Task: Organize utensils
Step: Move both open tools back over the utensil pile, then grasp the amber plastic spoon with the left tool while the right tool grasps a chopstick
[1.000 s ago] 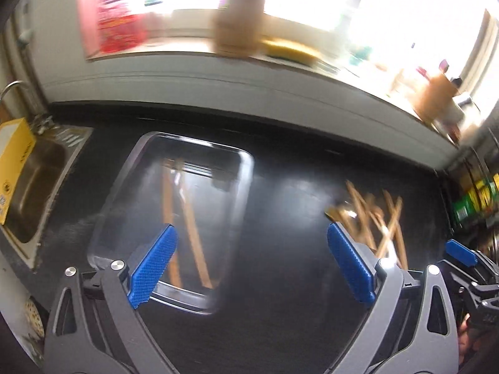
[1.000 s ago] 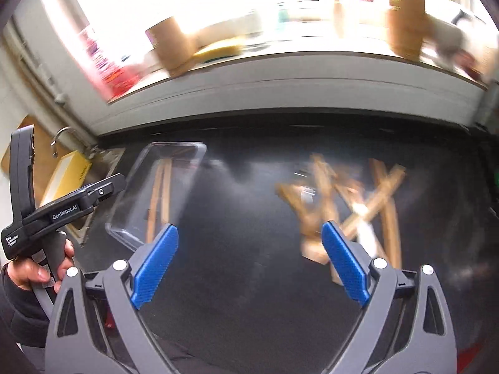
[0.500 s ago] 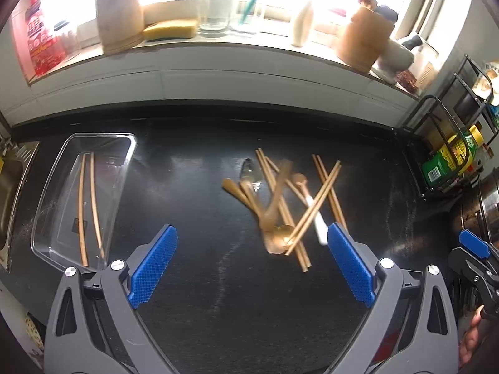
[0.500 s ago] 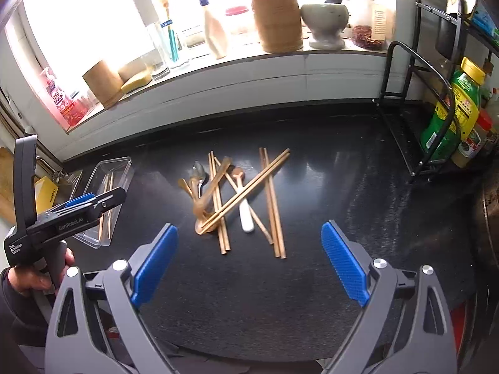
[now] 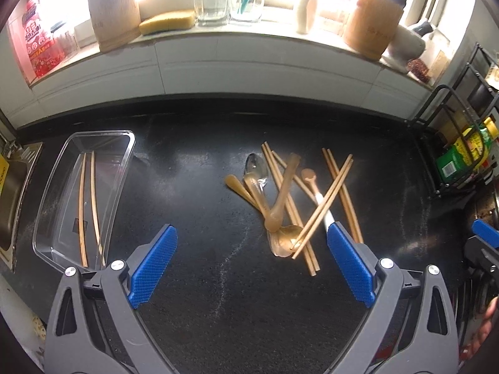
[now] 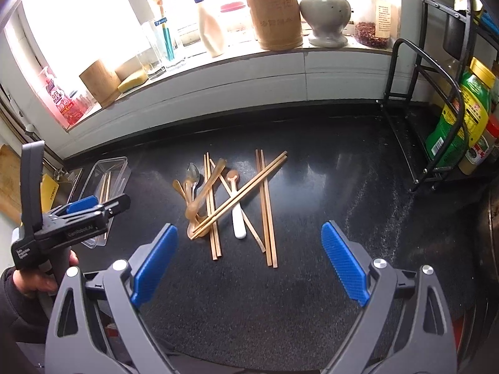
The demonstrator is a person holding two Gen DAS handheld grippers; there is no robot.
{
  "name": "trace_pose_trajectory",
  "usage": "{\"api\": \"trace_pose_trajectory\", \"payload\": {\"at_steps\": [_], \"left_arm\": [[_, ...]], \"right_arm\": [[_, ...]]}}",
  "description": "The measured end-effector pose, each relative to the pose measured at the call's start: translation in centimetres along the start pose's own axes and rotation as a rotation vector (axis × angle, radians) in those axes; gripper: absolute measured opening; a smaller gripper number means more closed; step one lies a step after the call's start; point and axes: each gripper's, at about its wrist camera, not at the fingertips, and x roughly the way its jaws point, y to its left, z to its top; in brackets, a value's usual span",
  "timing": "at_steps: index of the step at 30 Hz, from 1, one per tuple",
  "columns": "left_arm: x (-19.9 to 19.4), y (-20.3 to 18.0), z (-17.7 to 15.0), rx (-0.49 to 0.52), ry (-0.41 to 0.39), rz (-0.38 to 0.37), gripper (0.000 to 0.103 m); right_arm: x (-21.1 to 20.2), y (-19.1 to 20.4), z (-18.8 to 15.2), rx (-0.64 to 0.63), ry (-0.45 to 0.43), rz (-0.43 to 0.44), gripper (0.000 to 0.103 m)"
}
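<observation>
A pile of wooden chopsticks (image 5: 341,187) (image 6: 265,199), brown spoons (image 5: 280,193) (image 6: 199,196), a metal spoon (image 5: 255,165) (image 6: 193,173) and a white-handled spoon (image 6: 238,218) lies on the black counter. A clear plastic tray (image 5: 53,193) (image 6: 120,162) at the left holds two chopsticks (image 5: 89,205). My left gripper (image 5: 251,263) is open and empty, above the counter in front of the pile. My right gripper (image 6: 249,260) is open and empty, just in front of the pile. The left gripper also shows at the left of the right wrist view (image 6: 84,208).
A sink (image 5: 12,193) lies left of the tray. A black wire rack (image 6: 430,99) with bottles (image 6: 458,118) stands at the right. The window sill behind holds wooden holders (image 6: 274,15), glasses (image 5: 212,3), a sponge (image 5: 168,21) and a mortar (image 6: 327,15).
Both views have swung right from the tray toward the utensil pile and have steadied. Both grippers stay open and empty.
</observation>
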Motion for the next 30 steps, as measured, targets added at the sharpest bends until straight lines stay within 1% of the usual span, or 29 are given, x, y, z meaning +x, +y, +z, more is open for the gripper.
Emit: {"api": "trace_pose_trajectory", "payload": {"at_steps": [5, 11, 14, 16, 18, 20, 22, 25, 27, 29, 30], "left_arm": [[2.8, 0.1, 0.3, -0.011, 0.028, 0.015, 0.094], [7.1, 0.1, 0.7, -0.02, 0.046, 0.038, 0.094], [9.4, 0.1, 0.9, -0.026, 0.047, 0.048, 0.094], [11.0, 0.1, 1.0, -0.022, 0.059, 0.051, 0.094], [12.6, 0.2, 1.0, -0.041, 0.073, 0.052, 0.093], [13.4, 0.5, 1.0, -0.053, 0.084, 0.048, 0.089], [14.3, 0.5, 1.0, -0.057, 0.095, 0.044, 0.078], [15.7, 0.3, 0.7, -0.058, 0.13, 0.035, 0.073], [15.7, 0.2, 0.7, -0.063, 0.117, 0.029, 0.071], [15.7, -0.1, 0.7, -0.055, 0.106, 0.025, 0.065], [15.6, -0.3, 0.6, -0.052, 0.101, 0.019, 0.06]], "right_arm": [[2.1, -0.5, 0.9, -0.009, 0.018, -0.011, 0.091], [6.4, -1.6, 1.4, -0.035, 0.071, -0.045, 0.09], [9.3, -2.2, 1.6, -0.058, 0.113, -0.059, 0.089], [11.1, -2.5, 1.6, -0.068, 0.143, -0.062, 0.086], [12.9, -2.9, 1.7, -0.074, 0.175, -0.064, 0.085], [14.6, -3.1, 1.8, -0.079, 0.205, -0.062, 0.083], [15.9, -3.3, 1.8, -0.082, 0.228, -0.062, 0.082], [17.6, -3.8, 1.8, -0.079, 0.258, -0.056, 0.081], [18.6, -3.9, 1.7, -0.08, 0.278, -0.05, 0.079], [19.4, -4.0, 1.6, -0.079, 0.295, -0.045, 0.075], [19.8, -4.0, 1.5, -0.079, 0.305, -0.044, 0.072]]}}
